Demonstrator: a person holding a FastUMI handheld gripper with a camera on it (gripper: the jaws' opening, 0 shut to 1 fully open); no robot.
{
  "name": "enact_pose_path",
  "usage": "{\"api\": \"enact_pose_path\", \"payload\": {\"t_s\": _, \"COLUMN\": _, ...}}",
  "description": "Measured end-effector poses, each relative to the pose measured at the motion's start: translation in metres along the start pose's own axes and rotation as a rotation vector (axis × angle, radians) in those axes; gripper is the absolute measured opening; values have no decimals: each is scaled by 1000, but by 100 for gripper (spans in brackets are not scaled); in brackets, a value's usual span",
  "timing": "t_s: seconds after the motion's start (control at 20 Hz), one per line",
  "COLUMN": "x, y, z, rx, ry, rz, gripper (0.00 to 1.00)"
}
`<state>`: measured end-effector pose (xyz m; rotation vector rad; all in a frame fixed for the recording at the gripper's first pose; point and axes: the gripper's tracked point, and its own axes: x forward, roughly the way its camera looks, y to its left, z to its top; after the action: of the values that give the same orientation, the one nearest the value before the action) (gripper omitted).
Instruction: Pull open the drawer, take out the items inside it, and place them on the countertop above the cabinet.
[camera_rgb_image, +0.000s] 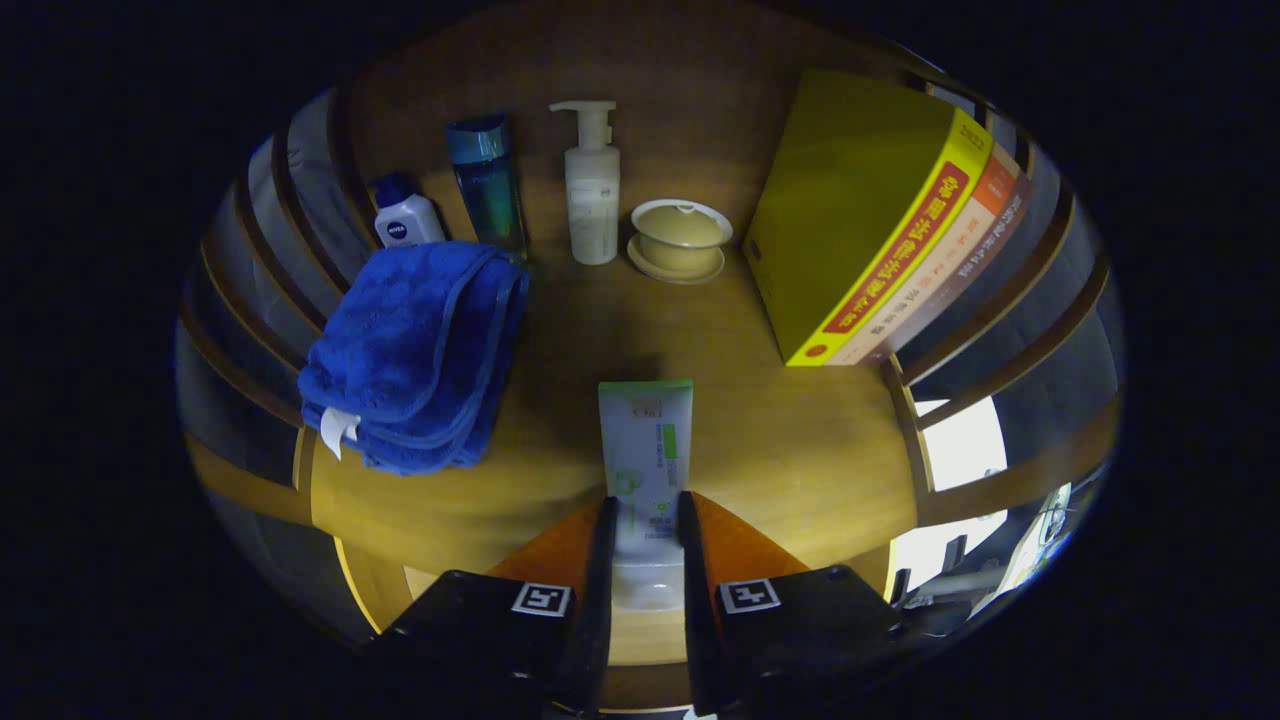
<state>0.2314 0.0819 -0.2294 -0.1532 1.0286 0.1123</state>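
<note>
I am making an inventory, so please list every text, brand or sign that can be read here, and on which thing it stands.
"NIVEA": small white bottle behind the blue towel.
Yellow book spine and its neighbours: characters too blurred to read.
Tube clamped between the gripper fingers: print too small.
Pump bottle: print too small.

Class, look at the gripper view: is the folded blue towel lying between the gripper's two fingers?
No, the tube sits between the fingers; the blue towel lies off beside it.
</note>
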Motion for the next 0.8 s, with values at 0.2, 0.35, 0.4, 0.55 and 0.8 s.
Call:
{"api": "enact_pose_path", "payload": {"t_s": 0.2, "x": 16, "y": 1, "z": 0, "rx": 15, "ry": 3, "rz": -3, "gripper": 40}}
{"api": "enact_pose_path", "payload": {"t_s": 0.35, "x": 20, "y": -2, "z": 2, "rx": 20, "ry": -7, "rz": -8, "gripper": 42}}
{"api": "enact_pose_path", "payload": {"t_s": 0.4, "x": 21, "y": -3, "z": 3, "rx": 20, "ry": -9, "rz": -7, "gripper": 43}}
{"api": "enact_pose_path", "payload": {"t_s": 0.55, "x": 16, "y": -8, "z": 7, "rx": 20, "ry": -32, "rz": -25, "gripper": 48}}
{"api": "enact_pose_path", "payload": {"t_s": 0.8, "x": -4, "y": -4, "z": 14, "rx": 45, "ry": -92, "rz": -3, "gripper": 56}}
